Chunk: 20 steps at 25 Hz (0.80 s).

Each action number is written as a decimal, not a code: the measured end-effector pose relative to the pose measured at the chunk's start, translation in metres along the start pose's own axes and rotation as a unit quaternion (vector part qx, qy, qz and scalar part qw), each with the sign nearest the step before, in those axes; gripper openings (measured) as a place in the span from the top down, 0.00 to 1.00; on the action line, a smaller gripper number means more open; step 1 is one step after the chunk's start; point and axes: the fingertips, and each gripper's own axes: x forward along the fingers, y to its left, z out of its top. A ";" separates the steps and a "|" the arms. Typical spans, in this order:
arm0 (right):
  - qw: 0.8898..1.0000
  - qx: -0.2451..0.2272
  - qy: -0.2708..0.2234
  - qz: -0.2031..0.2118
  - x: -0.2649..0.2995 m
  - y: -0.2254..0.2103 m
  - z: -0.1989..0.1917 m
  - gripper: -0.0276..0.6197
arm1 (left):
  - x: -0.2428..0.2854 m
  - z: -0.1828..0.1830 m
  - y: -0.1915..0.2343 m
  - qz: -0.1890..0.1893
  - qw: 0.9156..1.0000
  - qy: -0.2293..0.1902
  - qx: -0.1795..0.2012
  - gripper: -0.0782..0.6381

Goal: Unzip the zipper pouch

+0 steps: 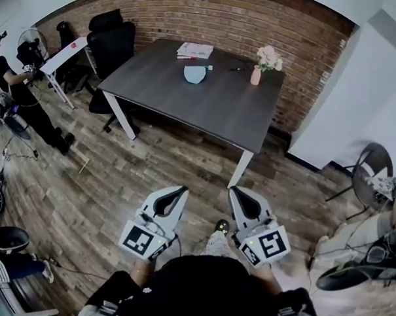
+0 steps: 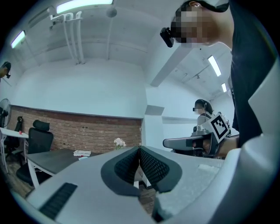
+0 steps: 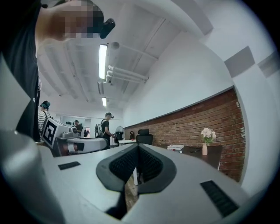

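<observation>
My left tongs [image 1: 177,194] are pressed together with nothing in them, held over the wood floor [image 1: 152,165], well short of the worktop [image 1: 219,112]. The pale blue zipper pouch [image 1: 195,74] lies toward the worktop's far side, just in front of some papers [image 1: 194,50], with a flower vase [image 1: 256,74] to its right. My right tongs [image 1: 241,195] are likewise closed and empty.
</observation>
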 end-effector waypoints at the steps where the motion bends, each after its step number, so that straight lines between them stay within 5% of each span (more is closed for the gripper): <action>1: 1.000 0.000 0.002 -0.006 0.000 -0.008 -0.002 0.96 | 0.008 -0.001 -0.001 -0.003 1.000 0.003 0.002 0.88; 12: 0.998 0.003 0.008 -0.069 -0.011 -0.115 -0.006 0.96 | 0.119 0.006 -0.006 -0.055 0.998 -0.025 0.000 0.88; 20: 0.991 0.028 0.054 -0.118 -0.018 -0.154 -0.037 0.96 | 0.172 -0.032 -0.016 -0.106 0.994 0.021 -0.034 0.88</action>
